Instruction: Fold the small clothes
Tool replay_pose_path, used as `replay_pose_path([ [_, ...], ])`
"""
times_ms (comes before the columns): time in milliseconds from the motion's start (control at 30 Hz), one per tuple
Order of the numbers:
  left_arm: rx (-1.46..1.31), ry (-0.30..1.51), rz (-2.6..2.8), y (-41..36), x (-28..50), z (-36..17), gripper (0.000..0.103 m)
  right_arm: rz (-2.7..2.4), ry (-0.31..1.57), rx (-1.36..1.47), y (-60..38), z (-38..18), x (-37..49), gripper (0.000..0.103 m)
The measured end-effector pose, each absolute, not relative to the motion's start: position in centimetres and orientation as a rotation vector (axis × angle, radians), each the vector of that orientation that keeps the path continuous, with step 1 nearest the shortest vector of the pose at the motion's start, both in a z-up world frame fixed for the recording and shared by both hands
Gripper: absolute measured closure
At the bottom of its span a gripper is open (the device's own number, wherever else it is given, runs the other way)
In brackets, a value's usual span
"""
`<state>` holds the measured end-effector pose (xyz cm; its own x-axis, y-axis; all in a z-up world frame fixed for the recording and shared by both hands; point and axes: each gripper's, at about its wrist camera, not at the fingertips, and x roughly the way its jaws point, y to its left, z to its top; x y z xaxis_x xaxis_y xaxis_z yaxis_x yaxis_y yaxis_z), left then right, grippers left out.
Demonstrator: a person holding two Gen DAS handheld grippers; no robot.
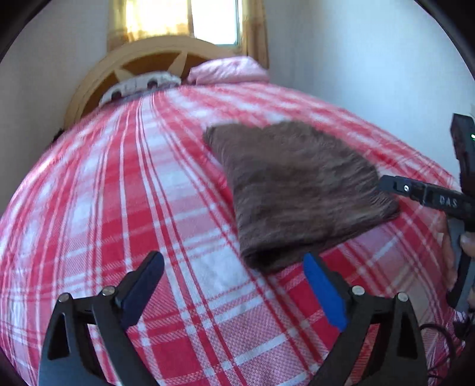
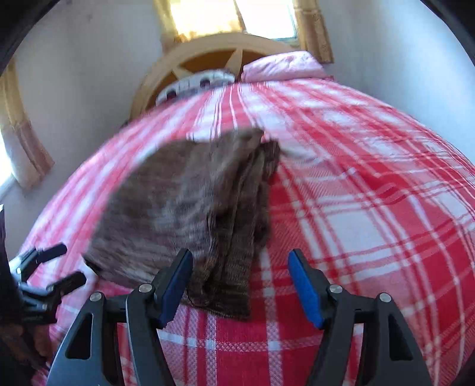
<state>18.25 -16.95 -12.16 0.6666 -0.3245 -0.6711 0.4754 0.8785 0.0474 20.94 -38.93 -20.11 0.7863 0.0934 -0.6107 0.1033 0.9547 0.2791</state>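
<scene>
A brown knitted garment [image 1: 299,190] lies folded flat on the red and white checked bedspread [image 1: 148,207]. My left gripper [image 1: 234,270] is open and empty, just short of the garment's near edge. In the right wrist view the same garment [image 2: 184,207] lies ahead with layered folded edges towards me. My right gripper [image 2: 240,267] is open, its fingers either side of the garment's near corner, not holding it. The right gripper shows at the right edge of the left wrist view [image 1: 386,182]. The left gripper shows at the left edge of the right wrist view [image 2: 63,264], open.
A wooden headboard [image 1: 142,59] stands at the far end of the bed with a pink pillow [image 1: 228,69] and a white patterned pillow [image 1: 139,84]. A bright window [image 1: 184,20] is behind it. White walls stand close on both sides.
</scene>
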Motion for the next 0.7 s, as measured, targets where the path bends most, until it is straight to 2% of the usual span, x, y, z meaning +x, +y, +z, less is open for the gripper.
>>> replay_pose_path([
  [100,0.243,0.631,-0.389,-17.0,20.0,-10.4,0.001,0.048,0.612,0.295,-38.5,-17.9,22.3,0.036],
  [200,0.262,0.615,-0.313,-17.9,23.6,-10.0,0.001,0.197,0.592,0.303,-37.2,-16.5,25.0,0.037],
  [267,0.317,0.629,-0.216,-18.9,26.4,-10.9,0.001,0.324,0.63,0.332,-36.4,-16.5,27.7,0.037],
  [367,0.353,0.696,-0.178,-19.8,28.7,-13.1,0.001,0.233,0.765,0.252,-35.5,-18.2,31.5,0.037],
  [433,0.391,0.732,-0.172,-20.4,27.9,-14.5,0.0,0.113,0.91,0.211,-36.3,-20.9,33.2,0.039],
  [467,0.425,0.723,-0.165,-20.8,27.5,-15.2,0.0,0.092,0.916,0.204,-36.8,-21.5,33.2,0.043],
  [700,0.452,0.66,-0.141,-20.8,26.5,-15.8,0.0,0.109,0.896,0.182,-38.3,-21.7,32.3,0.042],
])
